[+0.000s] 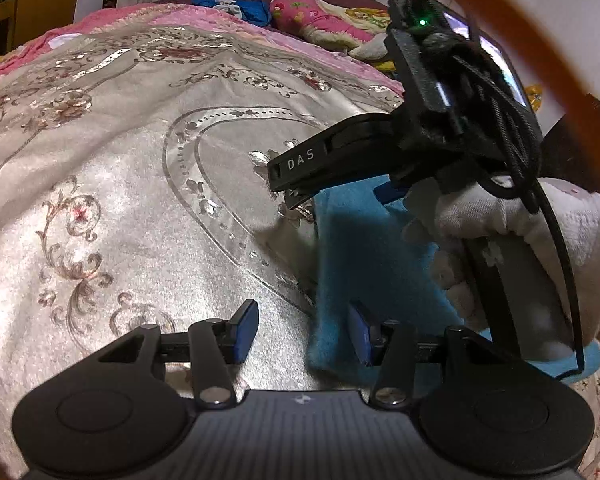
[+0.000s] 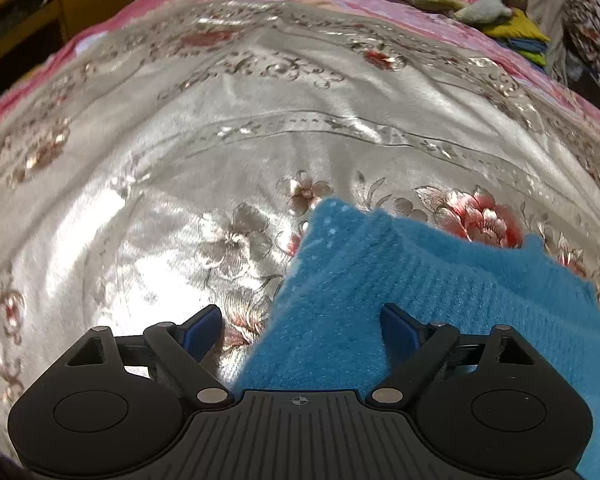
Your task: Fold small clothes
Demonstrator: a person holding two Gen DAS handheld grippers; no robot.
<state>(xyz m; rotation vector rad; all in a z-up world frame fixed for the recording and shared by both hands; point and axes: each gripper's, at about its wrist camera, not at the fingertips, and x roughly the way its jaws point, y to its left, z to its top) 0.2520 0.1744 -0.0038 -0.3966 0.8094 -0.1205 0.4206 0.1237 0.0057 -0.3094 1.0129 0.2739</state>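
A fuzzy blue knitted garment lies flat on the silver floral bedspread. My right gripper is open, low over the garment's left edge, with one blue pad off the cloth and one over it. In the left wrist view the same blue garment lies at right. My left gripper is open, its jaws either side of the garment's left edge. The right gripper's black body, held by a white-gloved hand, hovers over the garment.
The silver bedspread covers a bed with a pink blanket beneath. Blue clothes and a pink floral pillow lie at the far end. A yellow wooden cabinet stands at far left.
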